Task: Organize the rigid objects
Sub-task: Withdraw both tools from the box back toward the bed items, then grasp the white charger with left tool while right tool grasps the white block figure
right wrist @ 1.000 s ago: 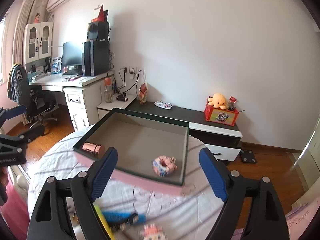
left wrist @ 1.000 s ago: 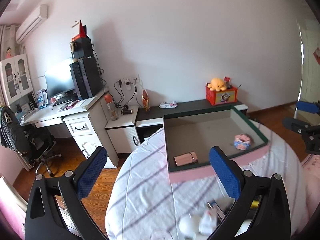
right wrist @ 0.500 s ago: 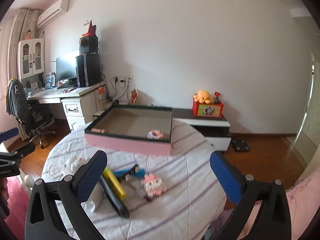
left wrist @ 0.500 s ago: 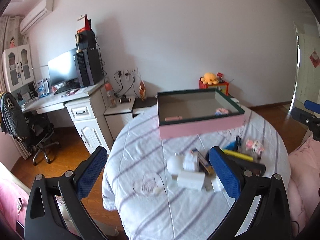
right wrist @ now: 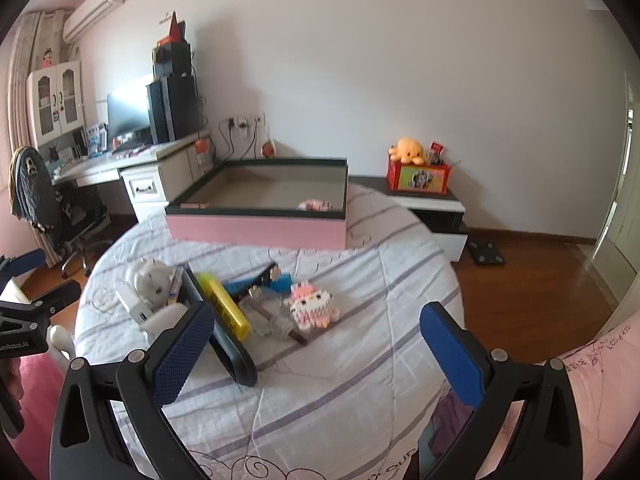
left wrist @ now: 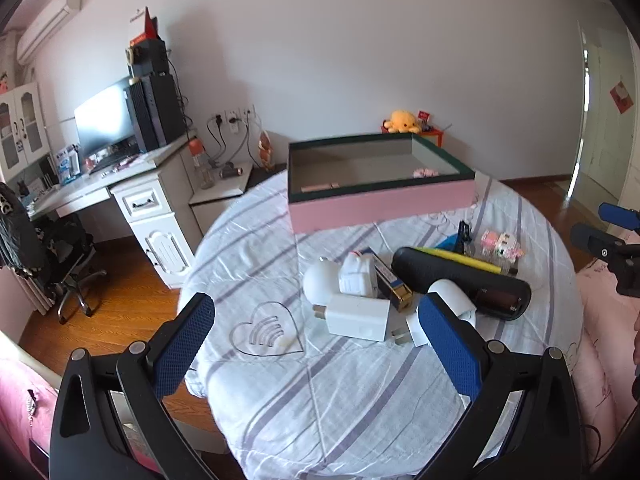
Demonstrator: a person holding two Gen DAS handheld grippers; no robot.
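Note:
A pink box with a dark green rim (left wrist: 380, 204) (right wrist: 256, 228) stands at the far side of a round table with a striped cloth (left wrist: 360, 392). Inside it lie a rose-gold cylinder (left wrist: 320, 187) and a pink donut-like toy (right wrist: 315, 205). In front of the box is a pile: white chargers (left wrist: 358, 316), a white figure (left wrist: 356, 278), a black cylinder (left wrist: 460, 282), a yellow bar (right wrist: 224, 306), a blue tool (right wrist: 256, 282) and a pink block toy (right wrist: 314, 306). My left gripper (left wrist: 316, 354) is open and empty, near the pile. My right gripper (right wrist: 316, 356) is open and empty.
A white desk (left wrist: 132, 184) with a monitor and computer tower stands at the left, with an office chair (left wrist: 60, 252). A low cabinet (right wrist: 424, 204) holds a red box with a yellow plush. Wooden floor (right wrist: 532, 280) surrounds the table. Pink bedding lies at the right.
Both grippers have pulled back and up from over the box toward the near edge of the table. The pile of objects has come into view. Both stay open.

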